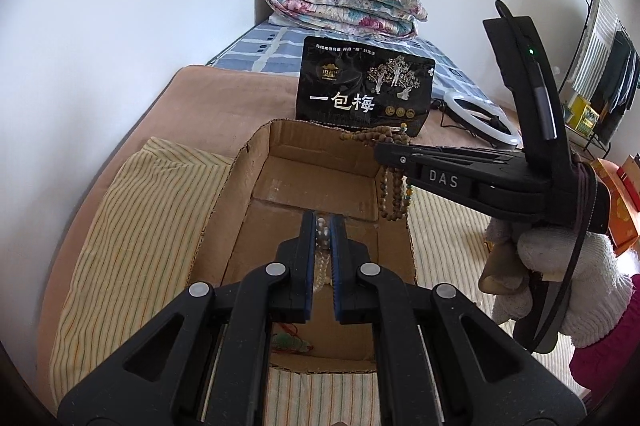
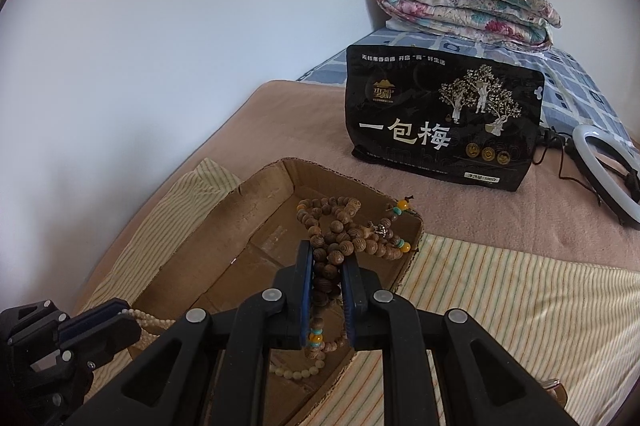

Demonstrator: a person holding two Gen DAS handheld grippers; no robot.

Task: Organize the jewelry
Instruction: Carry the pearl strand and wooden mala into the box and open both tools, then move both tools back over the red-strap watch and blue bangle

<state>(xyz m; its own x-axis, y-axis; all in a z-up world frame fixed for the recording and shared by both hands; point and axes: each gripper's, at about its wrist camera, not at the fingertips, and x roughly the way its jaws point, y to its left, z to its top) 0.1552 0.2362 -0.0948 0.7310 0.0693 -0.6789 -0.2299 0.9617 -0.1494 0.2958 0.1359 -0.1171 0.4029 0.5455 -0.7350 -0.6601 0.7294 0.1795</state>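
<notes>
Jewelry is mid-transfer into the cardboard box at the centre of both frames. Left gripper is clenched on a pale bead strand over the box floor; in the right wrist view it sits at lower left, the strand trailing into the box. Right gripper grasps a wooden bead necklace above the box's right rim, loops bunched ahead of its fingertips. A green trinket already lies inside near the bottom edge. Judging by this, both strands have yet to be let go
</notes>
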